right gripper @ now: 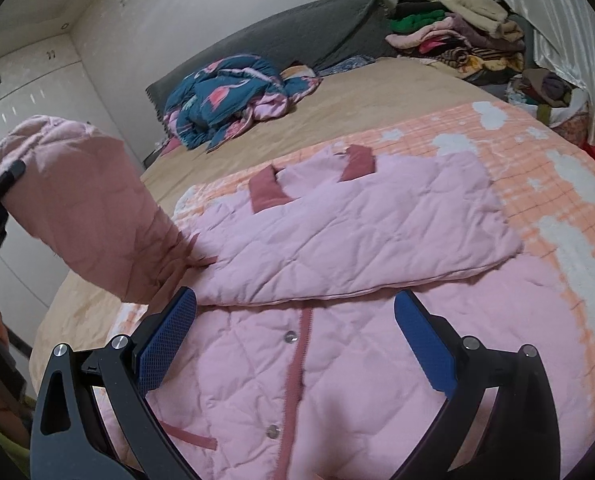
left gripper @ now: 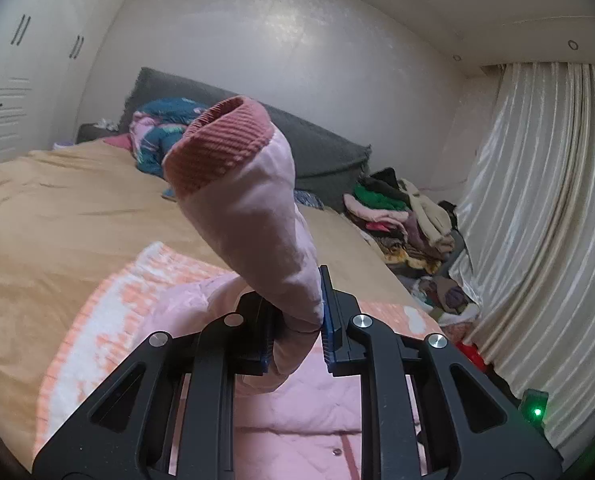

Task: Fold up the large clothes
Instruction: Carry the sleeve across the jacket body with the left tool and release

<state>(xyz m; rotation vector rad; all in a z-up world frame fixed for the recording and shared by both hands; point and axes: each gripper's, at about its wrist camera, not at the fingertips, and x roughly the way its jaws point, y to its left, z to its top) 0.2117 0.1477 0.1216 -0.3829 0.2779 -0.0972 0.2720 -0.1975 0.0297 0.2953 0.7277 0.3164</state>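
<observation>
A pink quilted jacket (right gripper: 337,360) lies front up on the bed, with snap buttons and a dark pink placket down its middle. One sleeve (right gripper: 357,232) is folded across the chest. My left gripper (left gripper: 297,320) is shut on the other sleeve (left gripper: 253,216) and holds it raised, its ribbed dark pink cuff (left gripper: 221,148) pointing up. That lifted sleeve also shows at the left of the right wrist view (right gripper: 89,220). My right gripper (right gripper: 295,344) is open and empty, hovering just above the jacket's front.
An orange and white blanket (right gripper: 557,184) lies under the jacket on a tan bedsheet (left gripper: 57,216). A blue patterned quilt (right gripper: 225,100) is bunched near the grey headboard (right gripper: 297,28). A clothes pile (right gripper: 457,28) sits at the far right, by the curtain (left gripper: 537,200).
</observation>
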